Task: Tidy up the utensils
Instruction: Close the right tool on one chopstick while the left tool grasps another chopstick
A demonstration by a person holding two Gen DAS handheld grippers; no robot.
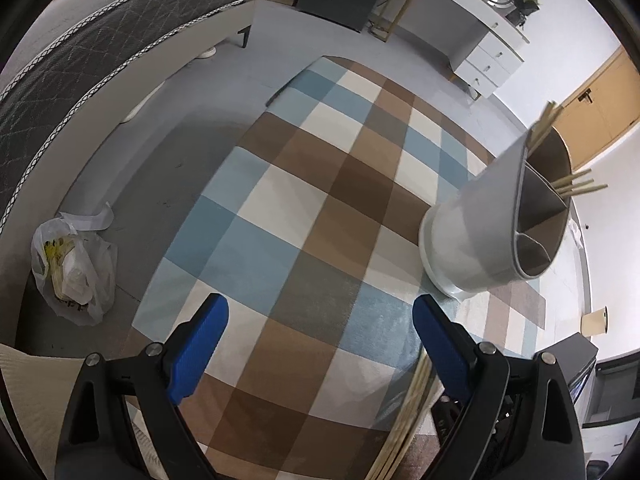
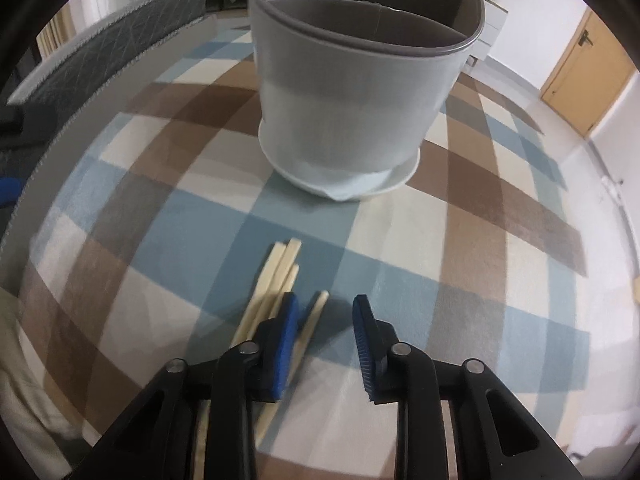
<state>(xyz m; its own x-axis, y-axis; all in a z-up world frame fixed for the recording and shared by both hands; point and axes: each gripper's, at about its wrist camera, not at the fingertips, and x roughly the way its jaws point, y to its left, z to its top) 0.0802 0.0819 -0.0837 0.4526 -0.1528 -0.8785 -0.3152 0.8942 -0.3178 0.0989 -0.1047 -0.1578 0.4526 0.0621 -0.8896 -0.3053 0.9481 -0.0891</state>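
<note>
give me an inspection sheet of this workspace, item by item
surface: checked rug in blue, brown and cream, on a grey floor.
job's things: grey divided utensil holder stands upright on the rug, chopsticks already in it; loose chopsticks lie on the rug in front of it.
clutter: white plastic bag on the floor beside the rug.
grippers: left tongs open, holding nothing; right tongs open, low over the loose chopsticks, one lying between the fingers.
cables: nothing seen.
surroundings: bed, white drawer unit, wooden door.
</note>
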